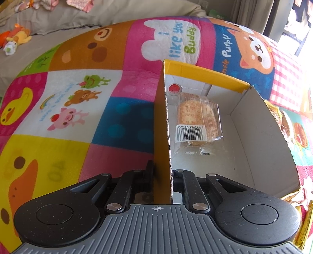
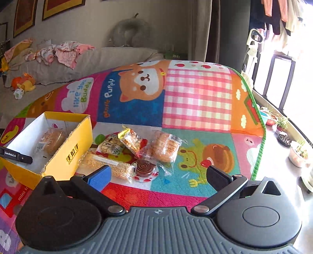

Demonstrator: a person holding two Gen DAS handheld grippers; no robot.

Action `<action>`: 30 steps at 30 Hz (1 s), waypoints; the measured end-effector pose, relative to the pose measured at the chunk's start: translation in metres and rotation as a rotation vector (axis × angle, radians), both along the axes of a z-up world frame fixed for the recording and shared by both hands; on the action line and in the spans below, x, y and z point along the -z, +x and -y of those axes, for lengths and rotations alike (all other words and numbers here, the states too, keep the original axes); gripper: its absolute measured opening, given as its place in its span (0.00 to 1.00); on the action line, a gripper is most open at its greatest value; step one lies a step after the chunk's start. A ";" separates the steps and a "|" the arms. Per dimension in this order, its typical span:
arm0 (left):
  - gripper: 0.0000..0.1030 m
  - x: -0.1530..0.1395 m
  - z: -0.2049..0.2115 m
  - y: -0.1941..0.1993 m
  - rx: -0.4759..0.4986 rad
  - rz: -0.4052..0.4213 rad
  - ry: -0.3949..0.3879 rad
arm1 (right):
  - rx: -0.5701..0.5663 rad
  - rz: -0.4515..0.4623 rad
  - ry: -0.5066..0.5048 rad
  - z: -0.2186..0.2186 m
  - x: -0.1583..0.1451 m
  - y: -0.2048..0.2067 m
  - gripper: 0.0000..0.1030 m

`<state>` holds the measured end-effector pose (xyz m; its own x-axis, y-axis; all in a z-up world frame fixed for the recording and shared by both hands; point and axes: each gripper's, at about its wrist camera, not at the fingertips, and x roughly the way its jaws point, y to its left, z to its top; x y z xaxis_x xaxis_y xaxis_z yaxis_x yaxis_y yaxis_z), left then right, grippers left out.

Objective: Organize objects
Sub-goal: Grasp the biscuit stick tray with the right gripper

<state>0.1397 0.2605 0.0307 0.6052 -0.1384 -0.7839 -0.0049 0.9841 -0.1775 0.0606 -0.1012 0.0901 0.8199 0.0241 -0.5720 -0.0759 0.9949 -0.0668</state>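
Pinching the near wall of the yellow box [image 1: 197, 74], the left claw [image 1: 162, 175] anchors it while the right claw [image 2: 158, 175] hangs wide and empty. One wrapped cake [image 1: 197, 119] lies inside; the snack packets [image 2: 137, 150] wait at the right claw's twelve o'clock, beside the box. A loose pinch could let the box slide. A cartoon play mat [image 2: 197, 101] covers the floor, sofa [image 2: 97, 58] behind.

a bright window [image 2: 281, 78] lights a grey sofa [image 2: 109, 58] and framed pictures [image 2: 58, 7] behind the patchwork play mat [image 2: 197, 101].
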 end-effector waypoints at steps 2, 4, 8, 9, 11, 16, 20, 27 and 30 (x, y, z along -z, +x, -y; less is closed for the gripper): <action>0.12 0.000 0.001 -0.001 0.001 0.001 0.007 | 0.020 -0.006 0.018 0.010 0.003 0.000 1.00; 0.12 0.000 0.001 0.000 -0.001 0.000 0.006 | 0.042 -0.011 0.029 0.020 0.008 -0.001 1.00; 0.12 0.000 0.002 -0.001 -0.001 0.002 0.014 | 0.085 -0.048 0.034 0.038 0.022 0.001 1.00; 0.12 0.000 0.002 -0.001 -0.002 0.003 0.014 | 0.092 -0.061 0.031 0.040 0.027 0.002 1.00; 0.12 0.000 0.001 -0.001 -0.004 0.003 0.014 | 0.111 -0.072 0.024 0.045 0.035 0.003 1.00; 0.12 0.000 0.002 -0.003 -0.001 0.005 0.024 | 0.192 -0.148 0.016 0.062 0.054 0.005 0.74; 0.12 0.000 0.003 -0.004 -0.004 0.007 0.028 | 0.150 -0.150 -0.013 0.062 0.060 -0.018 0.74; 0.12 -0.001 0.004 -0.004 -0.005 0.007 0.030 | 0.077 -0.115 -0.082 0.039 0.055 -0.005 0.73; 0.12 -0.001 0.003 -0.004 -0.008 0.005 0.024 | 0.090 -0.134 -0.079 0.036 0.064 0.017 0.72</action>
